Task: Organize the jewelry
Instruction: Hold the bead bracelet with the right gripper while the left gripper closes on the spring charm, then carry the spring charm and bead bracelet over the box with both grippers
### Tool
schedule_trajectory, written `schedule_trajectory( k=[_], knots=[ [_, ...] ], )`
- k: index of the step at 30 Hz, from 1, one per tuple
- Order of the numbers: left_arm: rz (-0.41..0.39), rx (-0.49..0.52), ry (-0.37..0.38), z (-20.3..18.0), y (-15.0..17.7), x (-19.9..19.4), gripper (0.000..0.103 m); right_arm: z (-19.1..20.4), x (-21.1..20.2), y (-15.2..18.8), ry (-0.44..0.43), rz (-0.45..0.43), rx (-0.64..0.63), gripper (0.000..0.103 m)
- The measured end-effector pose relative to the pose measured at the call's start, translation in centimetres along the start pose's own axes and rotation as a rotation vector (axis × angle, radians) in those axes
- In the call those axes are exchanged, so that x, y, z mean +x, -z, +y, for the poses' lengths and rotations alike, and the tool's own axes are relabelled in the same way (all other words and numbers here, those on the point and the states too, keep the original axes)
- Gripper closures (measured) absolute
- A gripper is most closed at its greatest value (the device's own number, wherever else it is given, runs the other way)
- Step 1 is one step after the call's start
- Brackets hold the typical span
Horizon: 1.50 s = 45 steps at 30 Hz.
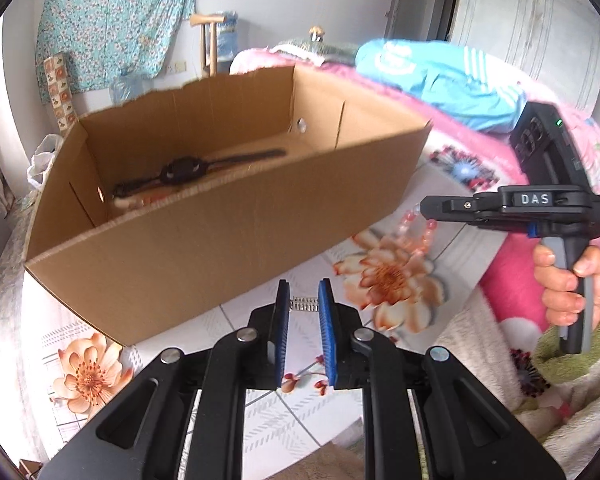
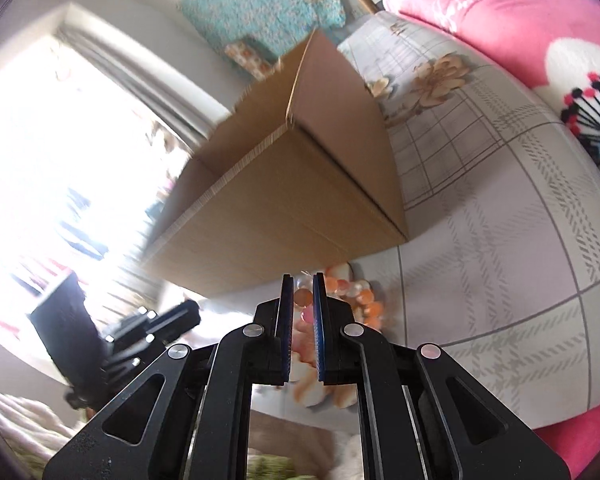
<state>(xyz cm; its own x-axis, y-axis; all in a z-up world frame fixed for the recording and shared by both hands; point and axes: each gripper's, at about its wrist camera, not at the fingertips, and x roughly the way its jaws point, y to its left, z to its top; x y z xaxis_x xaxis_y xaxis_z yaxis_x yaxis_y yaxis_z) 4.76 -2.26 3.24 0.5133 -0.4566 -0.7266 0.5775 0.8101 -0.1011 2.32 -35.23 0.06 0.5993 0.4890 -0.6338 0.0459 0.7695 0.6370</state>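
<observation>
Left gripper (image 1: 304, 304), bottom centre of the left wrist view, is clenched on a small silver ribbed metal piece (image 1: 303, 304), probably a bracelet or clasp segment; it spans the narrow gap between the blue pads. It sits low in front of the near wall of the open brown cardboard box (image 1: 204, 240), so my read is a carry toward the box.

Right gripper (image 1: 422, 208), at right middle of that view, is gripped by a hand (image 1: 572, 284) on the trigger handle, nose pointing left toward the box. A pink and clear beaded bracelet (image 1: 416, 228) hangs in a loop from its tip, so the jaws are grasping the beads. In the right wrist view the right gripper (image 2: 299, 292) shows the beads (image 2: 352, 296) bunched at and past the pads, blurred.

Box fills centre of both views and stands on the floral printed bedsheet (image 1: 380, 276). Inside it, at centre left, lies a dark long-handled object (image 1: 188, 170); cannot tell what it is. Pink blanket (image 1: 512, 272) at right.

Both pieces are held clear of the sheet, likely so they can go over the rim; not yet inside.
</observation>
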Motion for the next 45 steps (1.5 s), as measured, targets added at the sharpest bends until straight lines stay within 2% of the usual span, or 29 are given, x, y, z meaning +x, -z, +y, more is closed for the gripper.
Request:
schedule_trajectory(
  k=[5, 9, 12, 17, 19, 23, 27, 29, 32, 35, 39, 43, 45],
  knots=[
    [-0.065, 0.008, 0.034, -0.2, -0.9, -2.7, 0.089, -0.6, -2.2, -0.5, -0.101, -0.056, 0.053, 0.096],
    [-0.112, 0.003, 0.071, -0.3, -2.3, -4.2, 0.089, 0.2, -3.3, -0.4, -0.133, -0.095, 0.039, 0.096],
    [-0.149, 0.004, 0.083, 0.3, -3.9, -5.5, 0.089, 1.3, -4.4, -1.5, -0.156, -0.124, 0.019, 0.096],
    [-0.134, 0.022, 0.072, 2.1, -7.6, -6.2, 0.089, 3.4, -5.9, -3.9, -0.184, -0.164, -0.047, 0.096],
    [-0.107, 0.022, 0.1, 2.9, -9.1, -5.8, 0.089, 4.7, -6.4, -5.4, -0.173, -0.167, -0.084, 0.096],
    [0.008, -0.021, 0.184, 4.9, -12.8, -2.7, 0.089, 6.6, -5.4, -8.1, -0.145, -0.142, -0.147, 0.096],
    [0.13, -0.032, 0.207, 6.0, -16.0, 1.9, 0.089, 6.4, -3.0, -10.3, -0.146, -0.089, -0.164, 0.096],
    [0.226, -0.045, 0.24, 6.0, -17.5, 5.4, 0.089, 6.2, -1.5, -11.1, -0.139, -0.048, -0.166, 0.096],
    [0.359, -0.055, 0.249, 5.9, -18.8, 10.6, 0.089, 5.9, 0.7, -11.7, -0.096, 0.012, -0.19, 0.096],
    [0.459, -0.083, 0.255, 5.8, -19.1, 15.2, 0.089, 5.6, 2.5, -12.2, -0.047, 0.063, -0.226, 0.096],
    [0.543, -0.114, 0.258, 5.7, -19.4, 19.5, 0.089, 5.3, 4.0, -12.7, -0.014, 0.122, -0.264, 0.096],
    [0.622, -0.118, 0.231, 5.2, -19.2, 23.2, 0.089, 5.3, 4.6, -13.2, 0.01, 0.157, -0.295, 0.096],
    [0.625, -0.119, 0.223, 5.0, -19.2, 23.8, 0.089, 5.3, 4.9, -13.4, 0.03, 0.17, -0.31, 0.096]
  ],
)
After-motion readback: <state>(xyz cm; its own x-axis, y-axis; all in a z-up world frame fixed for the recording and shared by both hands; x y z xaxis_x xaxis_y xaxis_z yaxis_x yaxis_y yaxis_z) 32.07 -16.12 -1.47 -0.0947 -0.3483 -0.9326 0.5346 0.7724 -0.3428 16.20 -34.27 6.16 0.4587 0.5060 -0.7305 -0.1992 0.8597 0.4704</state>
